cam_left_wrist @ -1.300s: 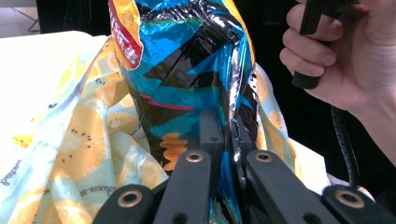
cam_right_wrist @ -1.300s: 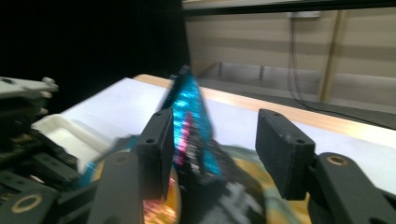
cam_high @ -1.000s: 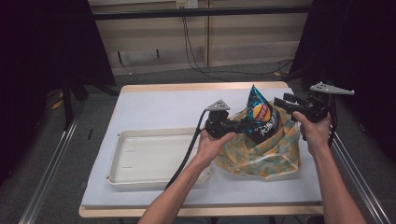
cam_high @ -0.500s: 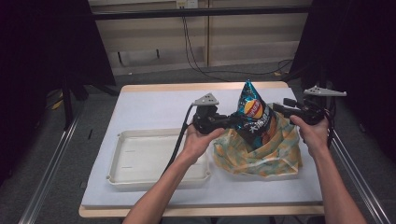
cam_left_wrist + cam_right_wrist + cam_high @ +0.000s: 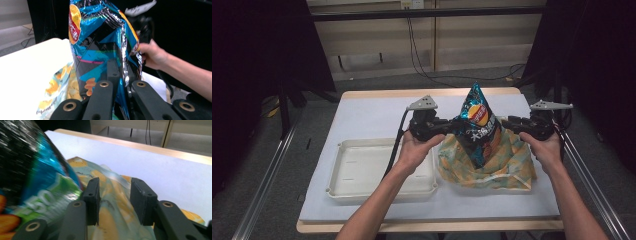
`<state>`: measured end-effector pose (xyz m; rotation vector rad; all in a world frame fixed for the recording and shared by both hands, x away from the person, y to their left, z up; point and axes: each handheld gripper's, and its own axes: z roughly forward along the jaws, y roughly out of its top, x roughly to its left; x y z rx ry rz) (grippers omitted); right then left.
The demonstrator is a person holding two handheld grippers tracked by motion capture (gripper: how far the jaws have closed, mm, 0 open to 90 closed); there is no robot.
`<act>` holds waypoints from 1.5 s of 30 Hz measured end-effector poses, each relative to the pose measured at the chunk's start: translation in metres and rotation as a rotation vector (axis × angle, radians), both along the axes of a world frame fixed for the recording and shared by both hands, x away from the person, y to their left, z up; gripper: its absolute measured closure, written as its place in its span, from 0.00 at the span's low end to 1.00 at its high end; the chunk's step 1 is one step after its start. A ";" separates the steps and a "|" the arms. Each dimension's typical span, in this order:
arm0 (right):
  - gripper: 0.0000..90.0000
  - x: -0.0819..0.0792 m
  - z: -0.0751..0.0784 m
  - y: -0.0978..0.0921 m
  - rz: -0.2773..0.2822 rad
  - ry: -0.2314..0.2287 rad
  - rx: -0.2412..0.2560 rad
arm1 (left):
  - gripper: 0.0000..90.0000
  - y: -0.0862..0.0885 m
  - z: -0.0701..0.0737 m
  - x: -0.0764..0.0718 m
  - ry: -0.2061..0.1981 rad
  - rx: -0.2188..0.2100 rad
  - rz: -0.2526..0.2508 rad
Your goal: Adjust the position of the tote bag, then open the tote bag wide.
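High view: my left gripper (image 5: 447, 129) and right gripper (image 5: 512, 124) flank chip bag (image 5: 476, 127), frame centre.
Left gripper view: clamped on bag seam.
Right gripper view: jaws apart, nothing held, over patterned bag (image 5: 117, 202).

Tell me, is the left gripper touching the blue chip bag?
Touching. In the left gripper view, the left gripper has its jaws shut on the blue chip bag, pinching its silver seam.

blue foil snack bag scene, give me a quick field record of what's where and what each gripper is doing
held item: blue foil snack bag, upright, lifted above the shopping bag
left gripper: shut on the snack bag's crimped seam
right gripper: open, jaws apart beside the snack bag, over the shopping bag
under it: yellow and teal printed shopping bag, crumpled on the table
tray: white plastic tray, empty, left of the shopping bag
surface: white-topped table
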<state>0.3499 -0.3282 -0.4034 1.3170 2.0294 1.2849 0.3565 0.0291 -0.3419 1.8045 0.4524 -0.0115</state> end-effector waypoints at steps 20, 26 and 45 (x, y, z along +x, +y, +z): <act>1.00 -0.001 -0.011 -0.024 -0.088 0.006 -0.049 | 1.00 0.035 0.034 0.001 -0.044 -0.030 0.004; 1.00 0.006 -0.014 -0.035 -0.176 0.002 -0.062 | 1.00 0.055 0.042 0.001 -0.064 -0.033 0.039; 0.28 -0.034 0.009 -0.007 -0.033 -0.099 0.031 | 1.00 0.100 0.042 0.003 -0.057 0.012 0.104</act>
